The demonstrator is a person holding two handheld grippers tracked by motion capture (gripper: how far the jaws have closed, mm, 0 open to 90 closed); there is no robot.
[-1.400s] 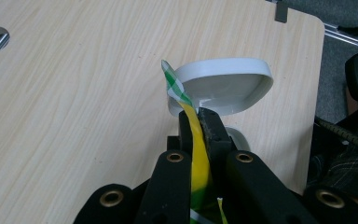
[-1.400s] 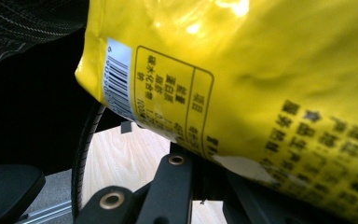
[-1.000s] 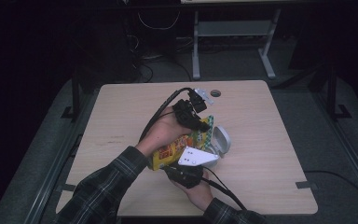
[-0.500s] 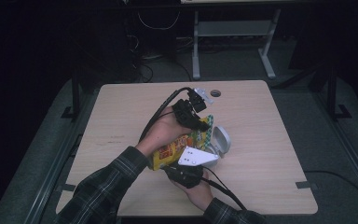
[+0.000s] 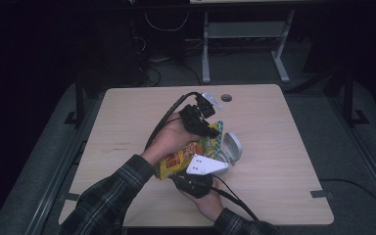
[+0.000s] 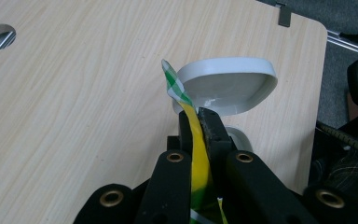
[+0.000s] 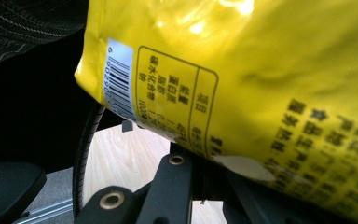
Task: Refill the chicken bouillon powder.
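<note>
- Nothing is shifting between the earlier high views and this one; both hands and the packet are keeping the same pose above the worktop (image 5: pixel 127 122).
- Left tool (image 6: pixel 198 121) is pinching the yellow snack packet (image 5: pixel 183 155) at its green-checked top edge, jaws pressed together on the film.
- Right tool (image 5: pixel 193 182) is sitting under the packet's lower end; the right gripper view has the packet covering its jaws, so I cannot tell whether they are gripping.
- Just beside the packet, a grey hinged container (image 5: pixel 232 147) is lying open.
- Judging by its crinkly film, the packet is looking light, soft and slippery; the flat sealed edges are seeming the safest hold.
</note>
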